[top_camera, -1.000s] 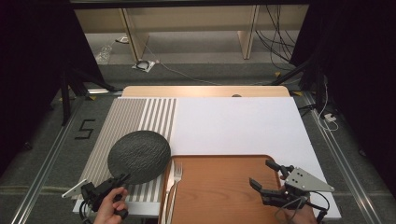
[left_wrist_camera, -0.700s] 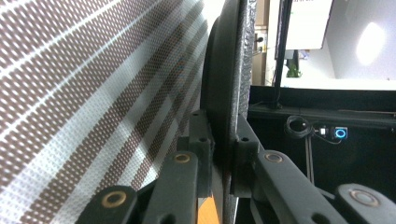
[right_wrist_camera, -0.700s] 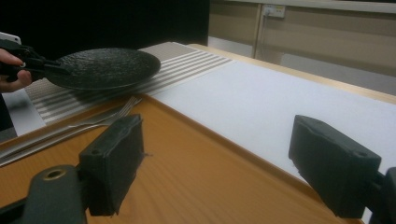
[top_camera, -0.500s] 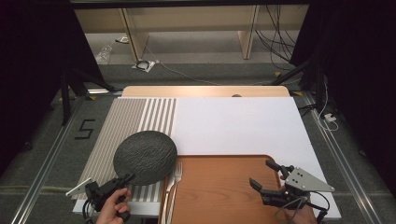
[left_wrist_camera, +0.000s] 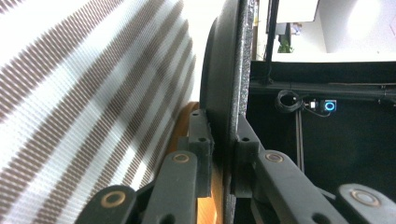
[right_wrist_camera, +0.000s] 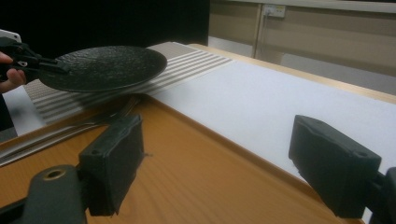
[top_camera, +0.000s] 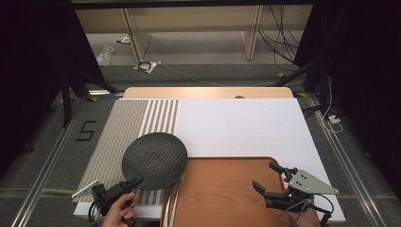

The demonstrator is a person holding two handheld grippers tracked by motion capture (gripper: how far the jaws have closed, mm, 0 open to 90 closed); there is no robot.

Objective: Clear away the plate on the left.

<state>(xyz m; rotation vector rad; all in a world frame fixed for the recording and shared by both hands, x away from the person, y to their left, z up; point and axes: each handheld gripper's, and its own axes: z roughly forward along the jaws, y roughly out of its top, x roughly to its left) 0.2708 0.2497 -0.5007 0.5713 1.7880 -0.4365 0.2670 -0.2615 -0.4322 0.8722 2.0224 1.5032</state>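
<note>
A black, rough-textured round plate (top_camera: 155,160) hangs a little above the table, roughly level, over the striped mat and the wooden board's left edge. My left gripper (top_camera: 130,182) is shut on its near-left rim; in the left gripper view the rim (left_wrist_camera: 229,70) runs edge-on between the pads (left_wrist_camera: 201,140). From the right gripper view the plate (right_wrist_camera: 102,65) floats at the far left, with the left gripper (right_wrist_camera: 32,60) on it. My right gripper (top_camera: 265,176) stands open above the board's front right, nothing between its jaws (right_wrist_camera: 215,163).
The wooden board (top_camera: 222,189) lies at the front centre on a white mat (top_camera: 241,127). A striped mat (top_camera: 137,123) covers the left side. Forks (right_wrist_camera: 93,123) lie along the board's left edge, partly under the plate. The table's front edge is close to both hands.
The plate has gone from tilted to nearly level and shifted slightly right, now overhanging the forks. The right gripper has not moved.
</note>
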